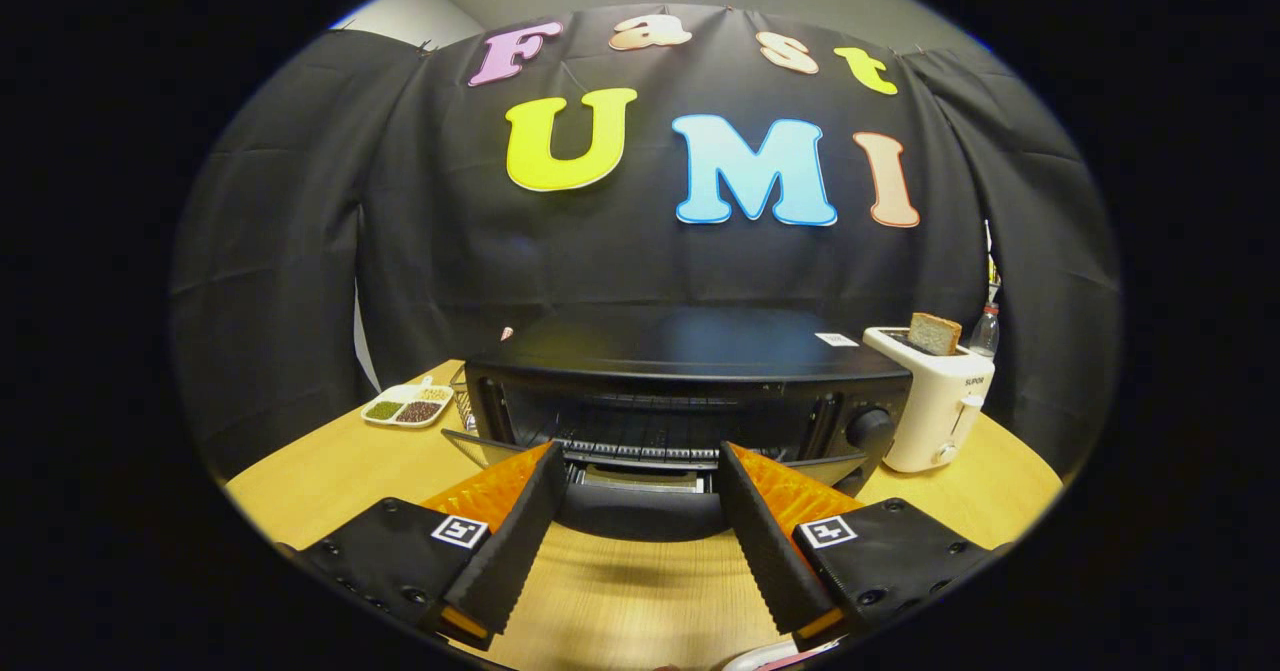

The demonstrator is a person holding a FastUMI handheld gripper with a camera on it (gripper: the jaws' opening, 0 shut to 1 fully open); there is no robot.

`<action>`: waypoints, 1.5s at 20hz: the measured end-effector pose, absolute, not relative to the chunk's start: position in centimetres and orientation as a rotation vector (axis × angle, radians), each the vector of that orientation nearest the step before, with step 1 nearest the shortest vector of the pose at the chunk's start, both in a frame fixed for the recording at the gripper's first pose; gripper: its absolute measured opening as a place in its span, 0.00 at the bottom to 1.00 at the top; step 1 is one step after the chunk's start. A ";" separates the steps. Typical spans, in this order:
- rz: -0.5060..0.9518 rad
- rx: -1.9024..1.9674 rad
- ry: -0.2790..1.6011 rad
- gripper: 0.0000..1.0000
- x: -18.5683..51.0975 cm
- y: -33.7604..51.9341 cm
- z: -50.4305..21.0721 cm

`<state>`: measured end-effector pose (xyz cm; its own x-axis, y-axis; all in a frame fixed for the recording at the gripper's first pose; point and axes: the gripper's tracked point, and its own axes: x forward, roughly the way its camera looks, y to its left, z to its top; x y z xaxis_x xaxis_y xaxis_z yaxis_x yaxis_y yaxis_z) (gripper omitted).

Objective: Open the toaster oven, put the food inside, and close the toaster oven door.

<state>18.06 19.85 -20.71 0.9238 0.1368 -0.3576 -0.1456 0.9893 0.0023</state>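
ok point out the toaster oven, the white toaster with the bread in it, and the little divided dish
toaster oven (690, 346): gripper view, on its black top panel.
white toaster (935, 406): gripper view, on its front face.
divided dish (408, 406): gripper view, on its middle.
gripper (640, 471): gripper view, midway between its open fingertips.

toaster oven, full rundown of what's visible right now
The toaster oven is a black box, metal by its sheen, glossy flat top with a small white sticker near the right rear. It stands upright on the wooden table, facing the camera. Its door is dropped open toward the open gripper, exposing a wire rack. A round black knob sits on its right front panel. A white toaster stands close at its right; contact unclear. The fingers flank the door without touching it.
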 end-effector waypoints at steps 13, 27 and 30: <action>0.164 -0.080 0.537 0.99 11.4 19.4 -26.9; 0.284 0.123 0.692 0.98 2.6 16.2 -23.6; 0.320 0.124 0.713 0.99 1.2 13.9 -22.5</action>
